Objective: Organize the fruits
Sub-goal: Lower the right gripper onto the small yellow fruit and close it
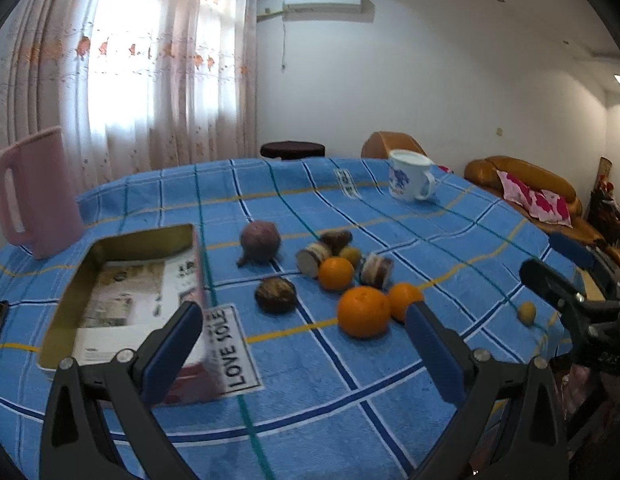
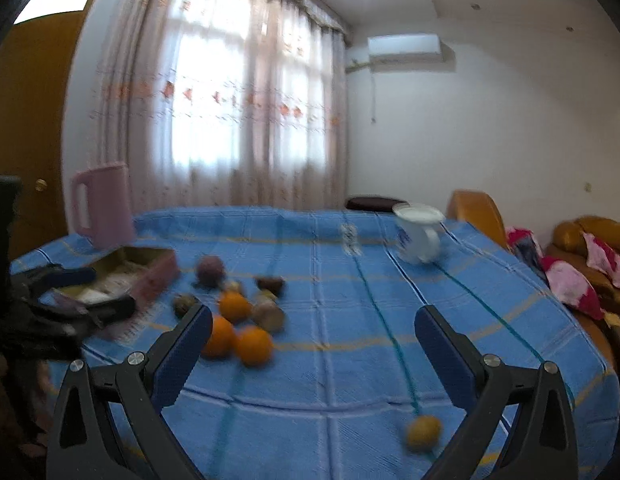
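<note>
Here both the left claw (image 1: 303, 320) and right claw (image 2: 314, 330) hang open and empty, while the oranges (image 1: 363, 312) mid-worktop look firm, light and roll-prone, best pinched across the middle.

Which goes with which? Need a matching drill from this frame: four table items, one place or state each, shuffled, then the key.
Items
1. pink jug
2. white mug
3. tin box
4. small yellow fruit

Places or states
A. lies alone, apart from the fruit cluster, near the right gripper
B. open, lidless, printed paper inside
C. upright at the far left corner of the cloth
D. at the far edge of the table, blue print on its side

Pairs: 1-C, 2-D, 3-B, 4-A
</note>
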A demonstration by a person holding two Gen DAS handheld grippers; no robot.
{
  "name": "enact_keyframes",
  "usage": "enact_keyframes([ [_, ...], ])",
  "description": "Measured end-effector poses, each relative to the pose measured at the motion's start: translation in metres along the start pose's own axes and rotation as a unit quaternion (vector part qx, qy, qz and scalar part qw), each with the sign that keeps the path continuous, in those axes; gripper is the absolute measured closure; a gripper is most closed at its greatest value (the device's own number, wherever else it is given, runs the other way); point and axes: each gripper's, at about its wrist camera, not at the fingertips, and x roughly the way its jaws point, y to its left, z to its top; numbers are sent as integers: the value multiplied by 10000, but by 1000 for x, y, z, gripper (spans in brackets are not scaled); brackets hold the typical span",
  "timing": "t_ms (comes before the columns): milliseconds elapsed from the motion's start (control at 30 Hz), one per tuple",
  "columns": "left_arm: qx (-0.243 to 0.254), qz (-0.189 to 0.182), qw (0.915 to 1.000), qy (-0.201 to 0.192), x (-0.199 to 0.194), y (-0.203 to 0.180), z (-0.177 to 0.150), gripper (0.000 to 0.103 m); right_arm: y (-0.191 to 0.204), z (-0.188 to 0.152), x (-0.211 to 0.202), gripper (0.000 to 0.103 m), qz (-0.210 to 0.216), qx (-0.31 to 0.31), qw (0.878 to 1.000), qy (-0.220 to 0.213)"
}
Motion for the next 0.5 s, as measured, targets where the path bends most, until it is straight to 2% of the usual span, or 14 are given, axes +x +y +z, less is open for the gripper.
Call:
enact_keyframes([
  [200, 1, -64, 9999, 152, 19, -6, -7, 0, -45, -37, 11, 3, -360, 332, 9980, 405],
  [333, -30, -113, 9996, 249, 26, -7, -8, 0, -54, -48, 16, 21, -362, 368, 9967, 633],
  [433, 19, -146, 9995, 272, 27, -10, -8, 0, -60, -53, 16, 24, -343, 457, 9961, 668],
  [500, 65, -163, 9995, 271, 27, -13, -7, 0, -67, -57, 18, 32, -349, 536, 9952, 744],
])
